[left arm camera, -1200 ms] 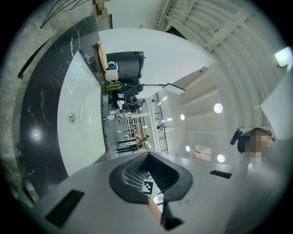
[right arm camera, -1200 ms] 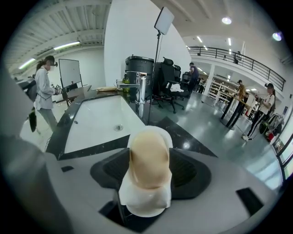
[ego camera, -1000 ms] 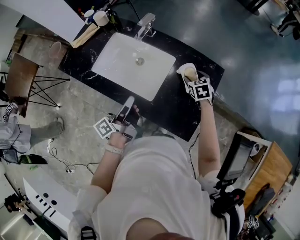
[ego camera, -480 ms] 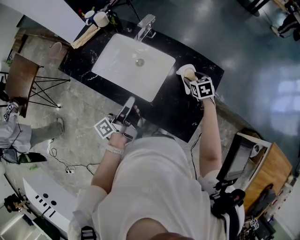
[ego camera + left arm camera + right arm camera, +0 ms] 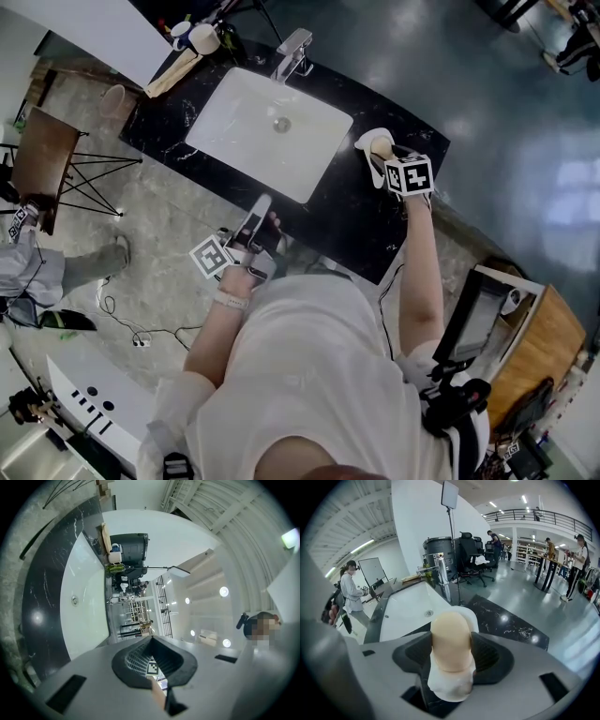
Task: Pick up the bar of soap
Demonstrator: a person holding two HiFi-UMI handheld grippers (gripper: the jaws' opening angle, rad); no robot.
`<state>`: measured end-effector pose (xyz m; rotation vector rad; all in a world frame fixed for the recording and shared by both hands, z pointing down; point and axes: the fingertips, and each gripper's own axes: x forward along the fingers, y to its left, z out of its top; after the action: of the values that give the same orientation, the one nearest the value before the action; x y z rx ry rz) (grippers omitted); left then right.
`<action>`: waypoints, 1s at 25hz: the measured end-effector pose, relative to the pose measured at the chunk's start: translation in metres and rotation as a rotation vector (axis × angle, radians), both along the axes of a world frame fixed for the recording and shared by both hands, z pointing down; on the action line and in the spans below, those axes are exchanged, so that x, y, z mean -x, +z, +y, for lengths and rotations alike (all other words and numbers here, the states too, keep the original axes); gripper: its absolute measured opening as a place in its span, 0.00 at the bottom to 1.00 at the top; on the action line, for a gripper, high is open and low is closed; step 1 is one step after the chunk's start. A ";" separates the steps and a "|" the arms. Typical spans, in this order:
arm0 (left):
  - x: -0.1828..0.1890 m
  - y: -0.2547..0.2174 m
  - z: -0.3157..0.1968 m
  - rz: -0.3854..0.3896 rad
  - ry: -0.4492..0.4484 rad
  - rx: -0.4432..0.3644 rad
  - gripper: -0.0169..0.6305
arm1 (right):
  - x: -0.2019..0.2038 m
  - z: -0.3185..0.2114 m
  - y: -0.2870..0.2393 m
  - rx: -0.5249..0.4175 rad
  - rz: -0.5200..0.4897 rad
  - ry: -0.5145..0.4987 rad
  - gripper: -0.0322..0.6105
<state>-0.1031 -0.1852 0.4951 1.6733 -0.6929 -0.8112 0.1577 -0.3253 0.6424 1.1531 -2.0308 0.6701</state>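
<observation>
A peach bar of soap [image 5: 450, 637] stands on end between my right gripper's [image 5: 451, 649] black pads, which are shut on it. A white soap dish [image 5: 451, 689] lies just under and behind it. From the head view, the soap [image 5: 381, 145] and dish [image 5: 364, 141] are on the black counter [image 5: 356, 220], right of the sink. Whether the soap still touches the dish is unclear. My left gripper [image 5: 258, 211] hovers at the counter's front edge with its tips together and nothing held; its own view [image 5: 151, 639] shows the same.
A white rectangular sink [image 5: 267, 127] with a chrome faucet [image 5: 292, 52] is set in the counter. Cups and a wooden tray [image 5: 187, 42] crowd the far left corner. A chair [image 5: 37, 164] stands left of the counter on the grey floor.
My right gripper has drifted slightly right and away with the soap in it. The left gripper has stayed where it was.
</observation>
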 end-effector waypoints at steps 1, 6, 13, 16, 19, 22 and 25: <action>0.001 0.001 0.000 -0.002 0.000 0.001 0.04 | 0.001 0.000 -0.001 -0.003 0.002 0.000 0.47; 0.003 0.002 -0.002 0.000 0.002 0.002 0.04 | 0.003 -0.002 -0.009 -0.027 0.006 -0.001 0.47; 0.003 0.003 -0.004 0.002 0.021 -0.001 0.04 | 0.003 -0.008 -0.037 -0.104 -0.148 0.065 0.47; 0.004 0.003 -0.006 0.001 0.029 -0.002 0.04 | 0.009 -0.008 -0.056 -0.140 -0.275 0.093 0.47; 0.003 0.000 -0.007 0.003 0.048 -0.008 0.04 | 0.020 -0.006 -0.079 -0.176 -0.407 0.113 0.47; 0.000 -0.004 -0.008 0.005 0.069 -0.016 0.04 | 0.031 -0.003 -0.107 -0.206 -0.542 0.128 0.47; -0.003 -0.008 -0.009 0.003 0.096 -0.029 0.04 | 0.041 0.002 -0.134 -0.234 -0.672 0.137 0.47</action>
<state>-0.0999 -0.1946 0.4867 1.7173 -0.5964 -0.7582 0.1169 -0.3228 0.5083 1.3300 -2.6606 1.0101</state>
